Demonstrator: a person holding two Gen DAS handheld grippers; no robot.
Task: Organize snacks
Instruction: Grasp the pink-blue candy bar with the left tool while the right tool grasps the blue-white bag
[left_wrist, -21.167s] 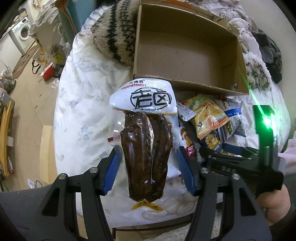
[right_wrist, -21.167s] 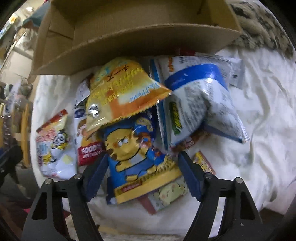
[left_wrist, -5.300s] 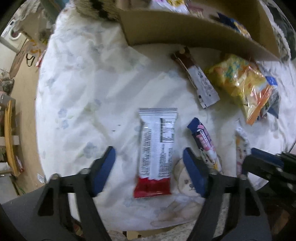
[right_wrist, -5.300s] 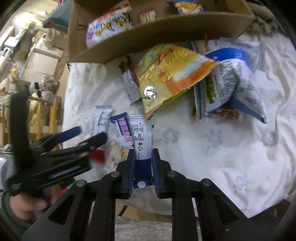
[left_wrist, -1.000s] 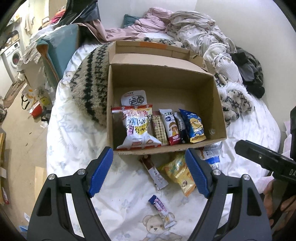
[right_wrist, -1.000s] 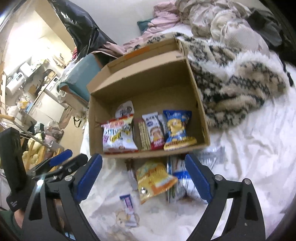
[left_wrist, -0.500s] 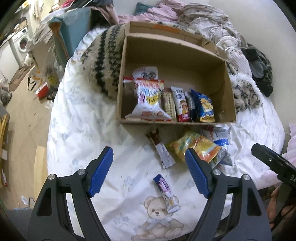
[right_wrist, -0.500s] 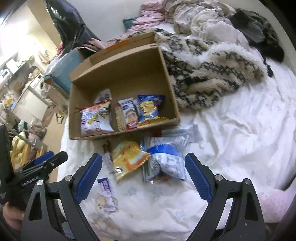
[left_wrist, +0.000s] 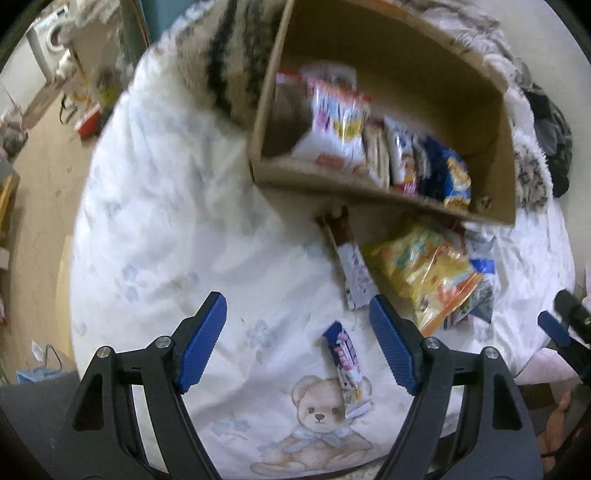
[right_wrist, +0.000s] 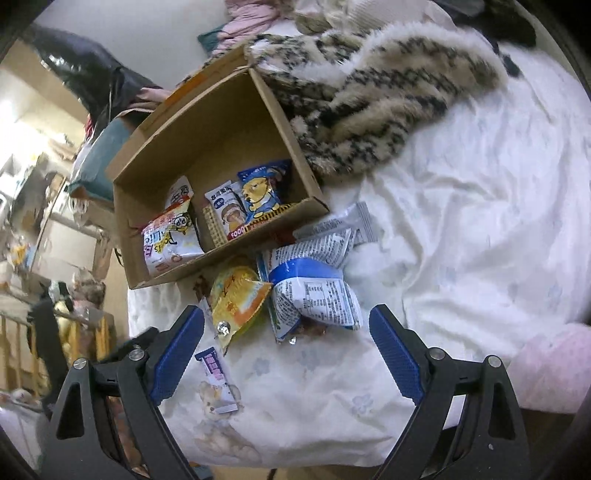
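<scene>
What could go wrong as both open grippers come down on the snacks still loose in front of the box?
The yellow bag overlaps the blue-and-white bag, so a grab by the right gripper may drag both. The purple bar lies flat on soft bedding; the left gripper may pinch fabric. The two grippers work close together and could collide.

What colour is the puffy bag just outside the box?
Yellow with orange edges, clearest in the right wrist view.

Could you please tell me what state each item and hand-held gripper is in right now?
Cardboard box: open, partly filled with snacks.
Yellow snack bag: lying on the bedsheet outside the box.
Blue-and-white bag: on the bedsheet, unpacked.
Purple snack bar: loose on the bedsheet.
Left hand-held gripper: open, empty.
Right hand-held gripper: open, empty.
</scene>
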